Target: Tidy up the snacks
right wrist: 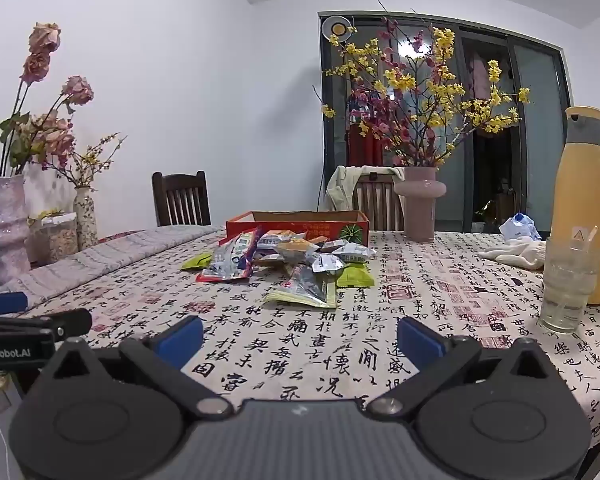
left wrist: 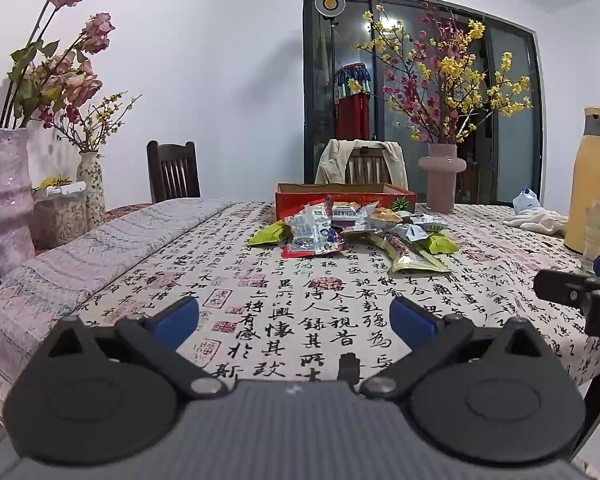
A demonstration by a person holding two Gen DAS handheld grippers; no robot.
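Both grippers hover spread wide and empty over the tabletop [left wrist: 204, 264]. The snack packets [left wrist: 352, 232] lie heaped straight ahead of the left gripper [left wrist: 294, 316], slightly left of the right gripper [right wrist: 300, 338], just before the red box [right wrist: 300, 226]; the right seems marginally nearer.

Both views are evenly and fairly brightly lit by soft indoor light. A round lamp [left wrist: 329, 2] glows ahead of the tool, in front of the dark glass door [left wrist: 512, 120]. Soft shadows fall on the white wall [left wrist: 220, 80]. Fisheye distortion bends the door frame and table [right wrist: 420, 320] edges, corners darken, and the tablecloth's writing stays sharp.
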